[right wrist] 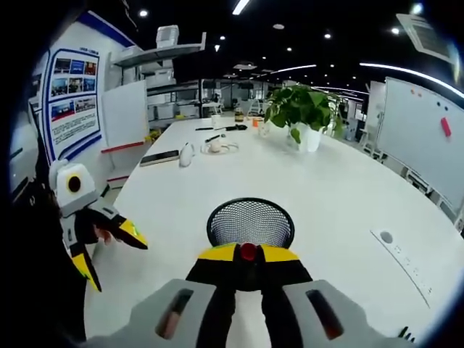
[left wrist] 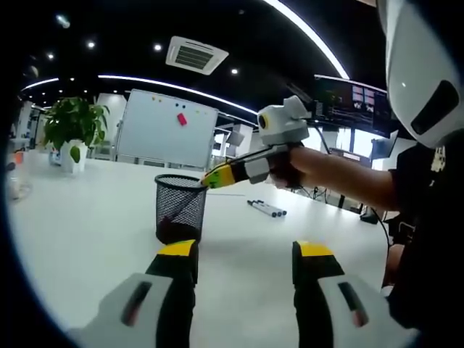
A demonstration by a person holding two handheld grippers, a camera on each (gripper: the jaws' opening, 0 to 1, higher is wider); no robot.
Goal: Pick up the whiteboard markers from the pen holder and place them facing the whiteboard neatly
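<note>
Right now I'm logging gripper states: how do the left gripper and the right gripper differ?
The left gripper is open and empty; the right gripper is shut on a red-capped marker. The left gripper hangs back from the mesh pen holder; the right gripper is at its rim. Both have yellow tips.

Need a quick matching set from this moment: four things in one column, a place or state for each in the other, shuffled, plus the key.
Things:
1. right gripper
2. left gripper
3. mesh pen holder
4. two markers

Places or states:
A. lying side by side on the table
B. jaws apart, holding nothing
C. shut on a red-capped marker above the holder
D. standing upright on the white table

Pairs: 1-C, 2-B, 3-D, 4-A
</note>
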